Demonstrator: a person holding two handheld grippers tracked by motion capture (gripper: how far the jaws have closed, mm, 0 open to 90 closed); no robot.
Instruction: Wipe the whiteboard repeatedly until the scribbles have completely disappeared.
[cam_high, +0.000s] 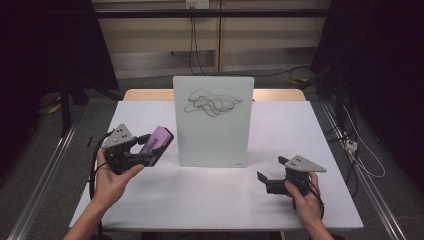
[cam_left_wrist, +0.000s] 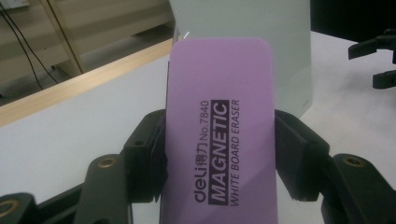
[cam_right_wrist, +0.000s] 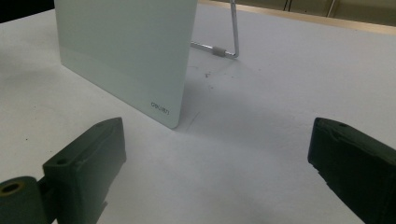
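Note:
A small glass whiteboard stands upright on its wire stand at the middle of the white table, with a black scribble near its top. My left gripper is shut on a purple magnetic board eraser, held above the table just left of the board. In the left gripper view the eraser sits lengthwise between the two black jaws, its printed face toward the camera, the board behind it. My right gripper rests open at the table's right front, nothing between its jaws; the board's lower corner lies ahead of it.
The board's metal wire stand reaches back behind it. A wooden table edge runs along the far side. Cables trail on the floor at the right, and metal rails flank the table on both sides.

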